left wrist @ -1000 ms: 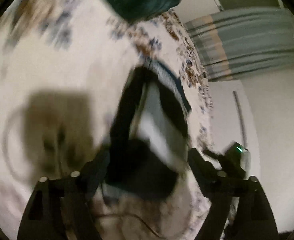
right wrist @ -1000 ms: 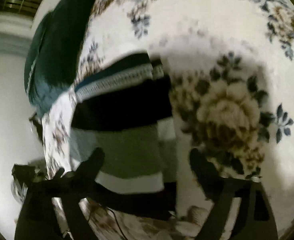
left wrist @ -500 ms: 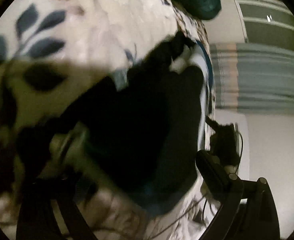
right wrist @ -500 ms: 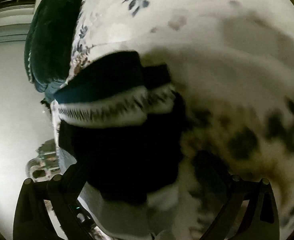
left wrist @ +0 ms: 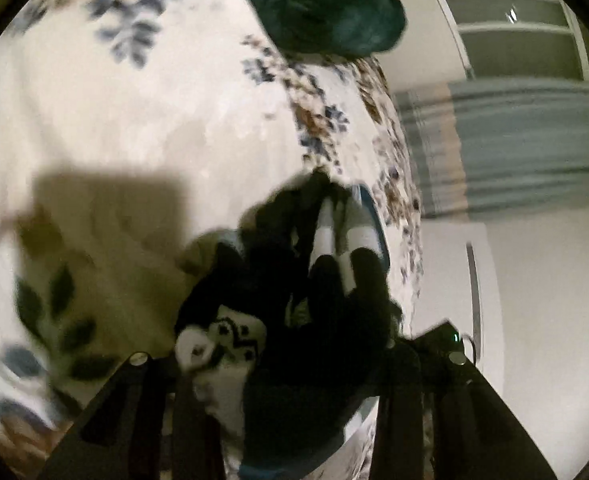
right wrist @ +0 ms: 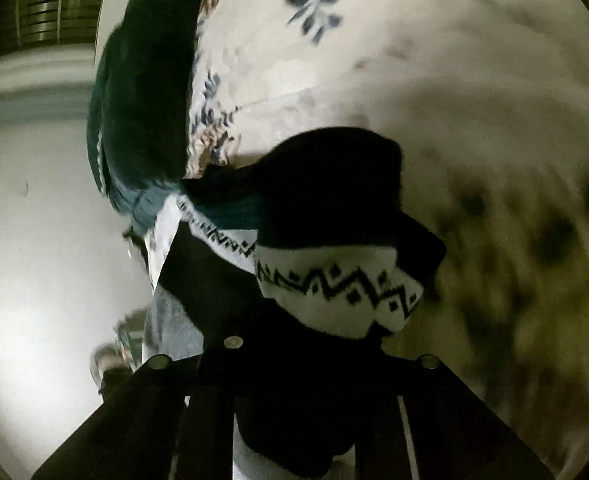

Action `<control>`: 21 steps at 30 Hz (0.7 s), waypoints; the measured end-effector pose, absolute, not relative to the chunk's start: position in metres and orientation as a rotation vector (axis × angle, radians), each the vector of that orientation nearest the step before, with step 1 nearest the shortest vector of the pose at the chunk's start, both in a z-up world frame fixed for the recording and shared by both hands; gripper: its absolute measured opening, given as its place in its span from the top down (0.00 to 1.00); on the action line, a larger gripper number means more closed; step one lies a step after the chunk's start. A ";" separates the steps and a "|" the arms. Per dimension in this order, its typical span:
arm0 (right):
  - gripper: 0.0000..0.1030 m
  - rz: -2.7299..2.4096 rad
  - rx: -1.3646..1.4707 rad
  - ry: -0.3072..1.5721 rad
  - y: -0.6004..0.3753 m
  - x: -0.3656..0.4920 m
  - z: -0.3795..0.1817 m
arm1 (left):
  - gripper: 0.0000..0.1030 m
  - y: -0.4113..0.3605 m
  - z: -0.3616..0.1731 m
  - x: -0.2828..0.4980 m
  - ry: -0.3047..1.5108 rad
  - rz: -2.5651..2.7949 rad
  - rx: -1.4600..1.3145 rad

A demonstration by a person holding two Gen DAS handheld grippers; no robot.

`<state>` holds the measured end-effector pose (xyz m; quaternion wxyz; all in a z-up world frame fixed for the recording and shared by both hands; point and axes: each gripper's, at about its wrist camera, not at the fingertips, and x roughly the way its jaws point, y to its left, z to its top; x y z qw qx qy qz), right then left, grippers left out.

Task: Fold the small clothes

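While pinching the sweater [right wrist: 326,184] on the bed [right wrist: 374,60], both tools [left wrist: 286,364] [right wrist: 318,360] are closing on its edge to fold it.

Floral bedspread [left wrist: 134,112], striped curtain [left wrist: 514,144], white walls [left wrist: 554,320].

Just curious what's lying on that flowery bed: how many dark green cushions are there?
1. The cushion lies at the far end of the bed, beyond the knitted garment. Others may be out of view.
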<state>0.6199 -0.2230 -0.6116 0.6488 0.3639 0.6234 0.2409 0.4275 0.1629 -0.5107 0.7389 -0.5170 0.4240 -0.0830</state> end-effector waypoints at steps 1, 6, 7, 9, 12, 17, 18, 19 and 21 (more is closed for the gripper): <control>0.84 0.518 0.851 1.408 -0.229 0.602 -0.605 | 0.68 0.166 -0.509 0.426 0.953 -0.198 -1.120; 0.85 0.338 0.958 1.384 -0.247 0.465 -0.569 | 0.68 0.158 -0.496 0.416 1.104 -0.353 -1.008; 0.85 0.297 0.980 1.388 -0.248 0.438 -0.566 | 0.65 0.151 -0.498 0.411 1.150 -0.378 -0.969; 0.85 0.216 1.012 1.407 -0.252 0.389 -0.565 | 0.50 0.135 -0.512 0.399 1.252 -0.392 -0.910; 0.83 0.083 1.053 1.490 -0.257 0.335 -0.596 | 0.31 0.117 -0.544 0.373 1.364 -0.373 -0.894; 0.51 0.059 1.014 1.578 -0.270 0.326 -0.627 | 0.25 0.116 -0.540 0.351 1.298 -0.321 -0.939; 0.51 0.065 0.973 1.583 -0.277 0.328 -0.621 | 0.25 0.118 -0.534 0.347 1.279 -0.310 -0.940; 0.49 0.067 0.941 1.582 -0.281 0.328 -0.615 | 0.25 0.120 -0.526 0.344 1.255 -0.292 -0.938; 0.44 0.058 0.849 1.572 -0.294 0.326 -0.594 | 0.25 0.121 -0.510 0.339 1.221 -0.253 -0.920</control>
